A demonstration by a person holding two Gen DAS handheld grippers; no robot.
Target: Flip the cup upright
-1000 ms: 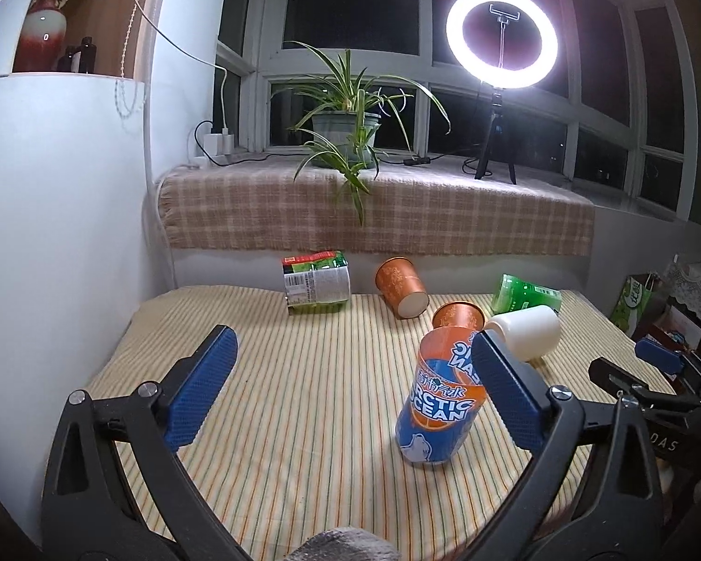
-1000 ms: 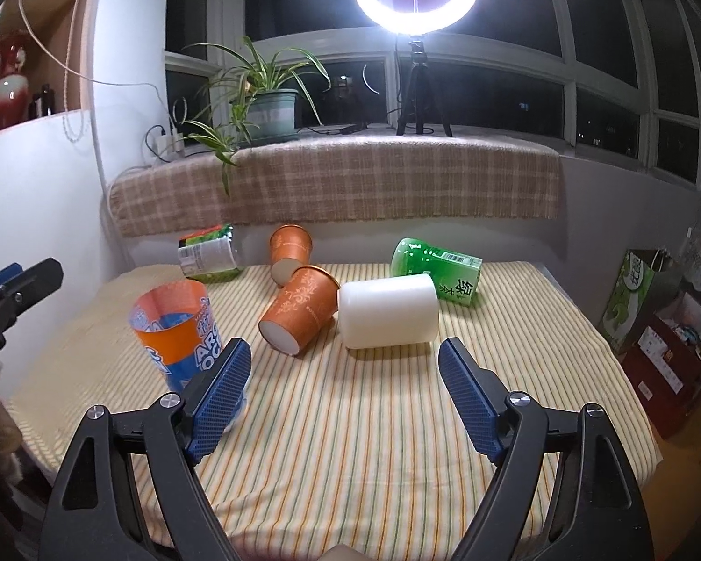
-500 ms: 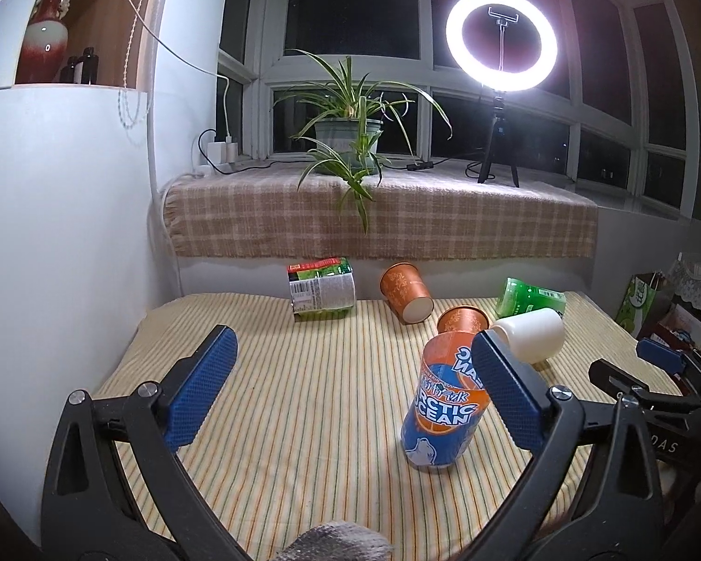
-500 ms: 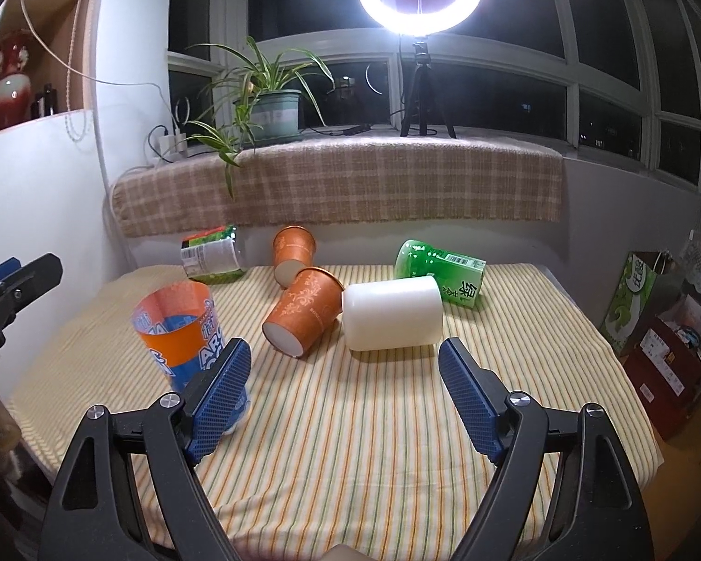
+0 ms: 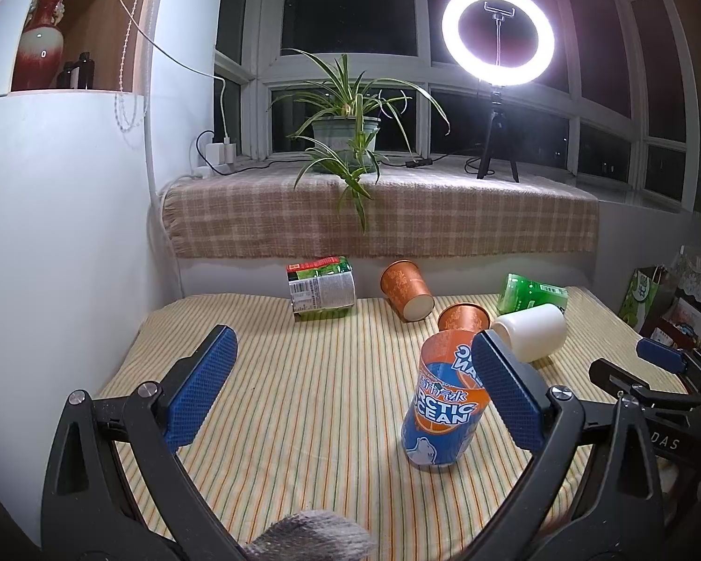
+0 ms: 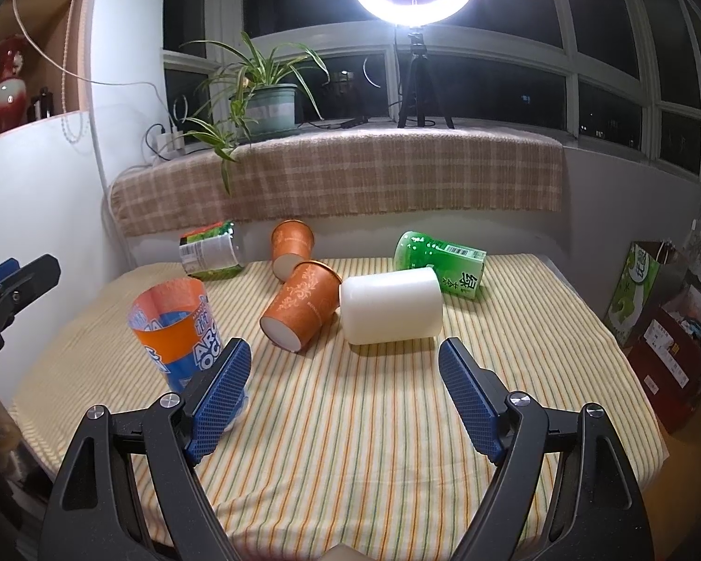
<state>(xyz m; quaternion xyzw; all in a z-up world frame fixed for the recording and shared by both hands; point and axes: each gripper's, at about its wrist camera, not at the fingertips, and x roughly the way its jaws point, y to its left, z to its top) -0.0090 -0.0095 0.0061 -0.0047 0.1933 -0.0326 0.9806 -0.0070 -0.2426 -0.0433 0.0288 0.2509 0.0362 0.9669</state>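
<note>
A blue-and-orange Arctic Ocean cup [image 5: 444,409] stands upright with its mouth up on the striped table; it also shows in the right wrist view [image 6: 177,327]. Several cups lie on their sides: a white cup [image 6: 390,311], a near orange cup [image 6: 304,308], a far orange cup [image 6: 290,245], a green cup [image 6: 439,264] and a green-labelled cup [image 6: 210,252]. My left gripper [image 5: 350,388] is open and empty, with the upright cup just inside its right finger. My right gripper [image 6: 343,395] is open and empty, in front of the white cup.
The table [image 6: 350,444] with its striped cloth stands against a white wall [image 5: 60,233] on the left and a cloth-covered sill [image 6: 350,177] behind. A potted plant [image 5: 346,140] and a ring light [image 5: 497,37] stand on the sill. Boxes [image 6: 668,308] sit beyond the right edge.
Both grippers have drawn back slightly and stayed open. The blue-and-orange cup stands in the same place.
</note>
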